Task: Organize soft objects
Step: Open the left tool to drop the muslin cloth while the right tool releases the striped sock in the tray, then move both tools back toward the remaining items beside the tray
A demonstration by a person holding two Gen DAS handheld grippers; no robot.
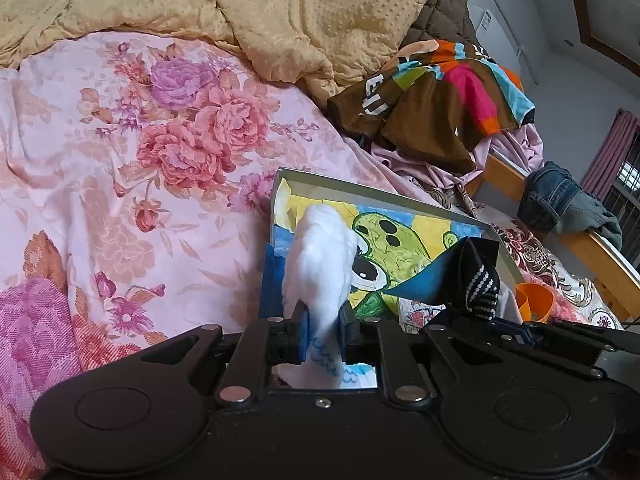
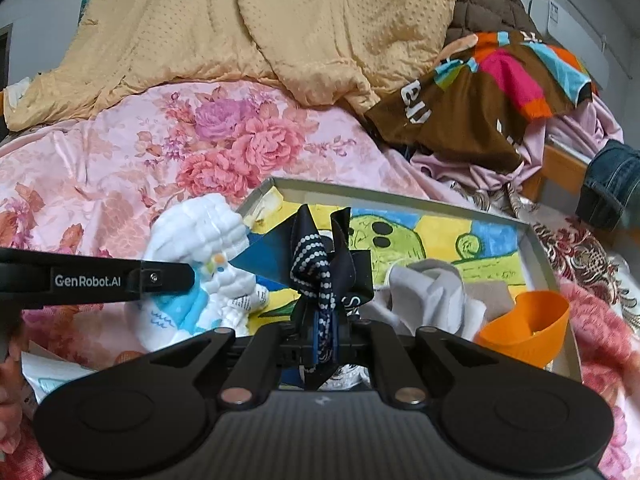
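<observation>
My left gripper (image 1: 323, 332) is shut on a white quilted cloth (image 1: 320, 256) with blue print and holds it at the left edge of a shallow box (image 1: 384, 194) lined with a green cartoon drawing. The cloth also shows in the right wrist view (image 2: 200, 248), beside the box's left corner. My right gripper (image 2: 325, 332) is shut on a dark navy cloth with white dots (image 2: 316, 276), held above the box (image 2: 400, 196). That cloth shows in the left wrist view (image 1: 476, 272) too. A grey-white cloth (image 2: 428, 296) and an orange soft cup (image 2: 528, 320) lie in the box.
The box rests on a pink floral bedspread (image 1: 140, 152). A tan quilt (image 2: 280, 20) is heaped behind. A brown multicoloured garment (image 2: 480, 96) and jeans (image 1: 560, 196) lie to the right by the wooden bed rail (image 1: 600, 256).
</observation>
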